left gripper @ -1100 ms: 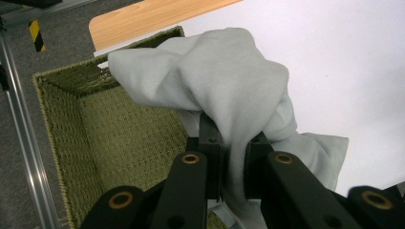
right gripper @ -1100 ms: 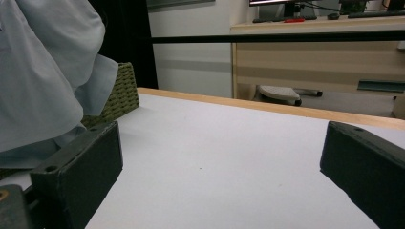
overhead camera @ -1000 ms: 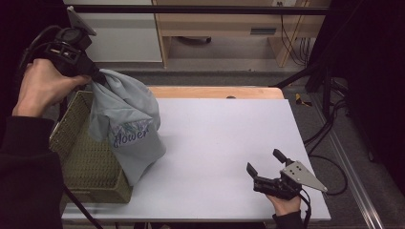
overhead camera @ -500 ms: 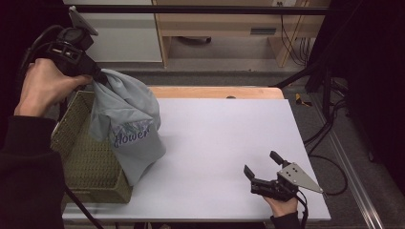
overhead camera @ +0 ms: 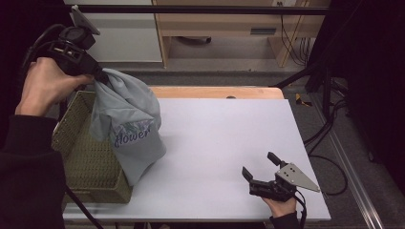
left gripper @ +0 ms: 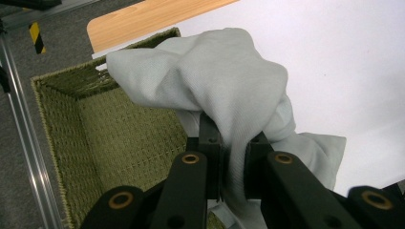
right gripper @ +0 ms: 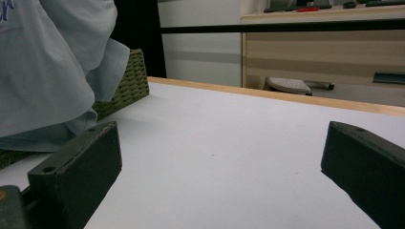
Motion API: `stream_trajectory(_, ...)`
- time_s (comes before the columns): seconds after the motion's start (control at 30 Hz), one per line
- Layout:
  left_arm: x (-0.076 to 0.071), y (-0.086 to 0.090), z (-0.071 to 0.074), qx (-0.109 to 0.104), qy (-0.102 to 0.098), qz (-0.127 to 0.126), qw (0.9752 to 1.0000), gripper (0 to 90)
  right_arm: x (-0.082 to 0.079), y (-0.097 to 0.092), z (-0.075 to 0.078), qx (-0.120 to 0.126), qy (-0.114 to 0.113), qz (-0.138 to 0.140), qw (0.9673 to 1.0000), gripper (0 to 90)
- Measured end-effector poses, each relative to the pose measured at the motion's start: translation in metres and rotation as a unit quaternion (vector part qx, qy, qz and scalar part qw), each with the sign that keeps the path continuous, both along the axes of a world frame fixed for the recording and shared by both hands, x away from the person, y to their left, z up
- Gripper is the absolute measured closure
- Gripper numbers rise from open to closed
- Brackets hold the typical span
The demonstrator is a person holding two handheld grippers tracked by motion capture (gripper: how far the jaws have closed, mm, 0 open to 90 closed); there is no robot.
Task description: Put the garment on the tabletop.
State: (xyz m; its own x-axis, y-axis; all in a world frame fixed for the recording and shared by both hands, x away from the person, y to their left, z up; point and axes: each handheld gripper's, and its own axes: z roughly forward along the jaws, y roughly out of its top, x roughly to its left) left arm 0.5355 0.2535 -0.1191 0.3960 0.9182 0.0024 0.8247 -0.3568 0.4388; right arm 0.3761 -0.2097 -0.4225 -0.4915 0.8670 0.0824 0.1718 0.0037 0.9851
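A pale grey-blue garment [overhead camera: 126, 126] with the word "flower" printed on it hangs from my left gripper [overhead camera: 98, 75], which is shut on a bunched fold at its top. In the left gripper view the cloth [left gripper: 229, 90] is pinched between the two black jaws and drapes over the rim of a green woven basket [left gripper: 114, 138]. The garment's lower end rests on the white table [overhead camera: 224, 138] beside the basket [overhead camera: 83, 157]. My right gripper [overhead camera: 261, 166] lies low on the table near the front right, open, with nothing between its pads [right gripper: 76, 167].
The basket stands at the table's left edge. A wooden strip [overhead camera: 215, 91] runs along the table's far edge, with a wooden shelf unit [overhead camera: 229, 28] and cables on the floor behind. A black pole [overhead camera: 329, 62] stands at the right.
The right gripper has drifted very slightly toward the front of the table. The left gripper and the hanging garment are where they were.
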Motion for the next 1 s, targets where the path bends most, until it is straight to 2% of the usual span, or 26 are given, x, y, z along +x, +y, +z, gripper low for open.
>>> stream_trajectory(0.33,-0.004,-0.013,0.004,-0.002,-0.004,-0.019,0.9998,82.4,0.0,0.001,-0.001,-0.002,0.001,0.004,1.0,0.4)
stream_trajectory(0.57,-0.011,-0.035,0.01,0.002,-0.023,-0.046,0.9987,82.7,-0.001,0.0,-0.001,0.0,0.003,0.005,1.0,0.4)
stream_trajectory(0.67,-0.014,-0.046,0.014,0.002,-0.03,-0.06,0.9977,82.8,-0.003,0.0,0.0,0.006,0.008,0.01,0.9999,0.4)
stream_trajectory(0.7,-0.015,-0.05,0.016,0.002,-0.03,-0.065,0.9974,82.9,-0.002,-0.001,-0.001,-0.002,0.002,0.009,1.0,0.4)
stream_trajectory(0.77,-0.017,-0.057,0.018,0.004,-0.032,-0.078,0.9964,83.0,-0.002,-0.001,0.0,-0.001,0.002,0.009,1.0,0.4)
stream_trajectory(0.8,-0.018,-0.061,0.019,0.004,-0.035,-0.082,0.996,83.0,-0.004,0.0,0.001,0.007,0.011,0.011,0.9999,0.4)
stream_trajectory(0.87,-0.019,-0.069,0.021,0.008,-0.034,-0.095,0.9949,83.0,-0.003,0.0,0.001,0.012,0.01,0.011,0.9998,0.4)
stream_trajectory(1.0,-0.023,-0.087,0.022,0.012,-0.038,-0.116,0.9924,83.1,-0.002,-0.001,0.0,0.0,-0.004,0.009,0.9999,0.4)
